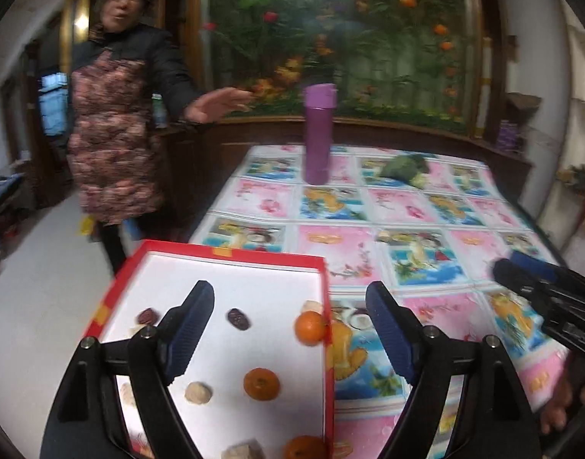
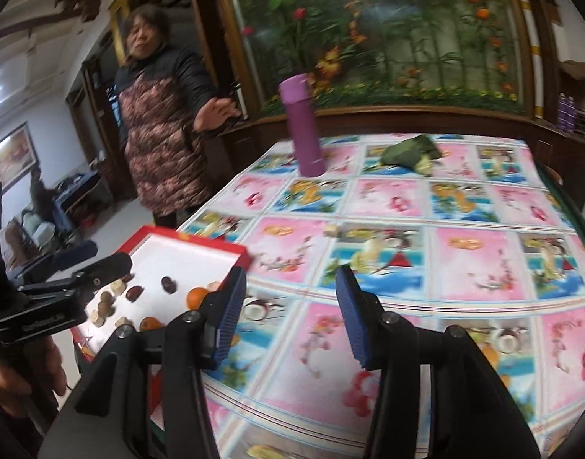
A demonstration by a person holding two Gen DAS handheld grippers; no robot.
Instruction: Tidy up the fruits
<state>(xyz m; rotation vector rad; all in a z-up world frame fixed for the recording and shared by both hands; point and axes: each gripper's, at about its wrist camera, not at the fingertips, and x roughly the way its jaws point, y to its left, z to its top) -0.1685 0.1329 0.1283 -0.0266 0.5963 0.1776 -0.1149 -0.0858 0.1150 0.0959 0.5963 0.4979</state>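
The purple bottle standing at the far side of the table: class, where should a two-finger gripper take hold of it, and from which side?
Probably the purple bottle's straight middle body, approached level from the near side. It stands upright and alone on the patterned tablecloth, its smooth cylindrical wall giving parallel faces, while the lid is stepped. The right gripper, open and empty, looks nearer.

Oranges (image 1: pixel 310 327), dark dates (image 1: pixel 238 319), scattered in red-rimmed box (image 1: pixel 231 253)

Overhead glare, soft motion blur — fisheye-bent, dark corners
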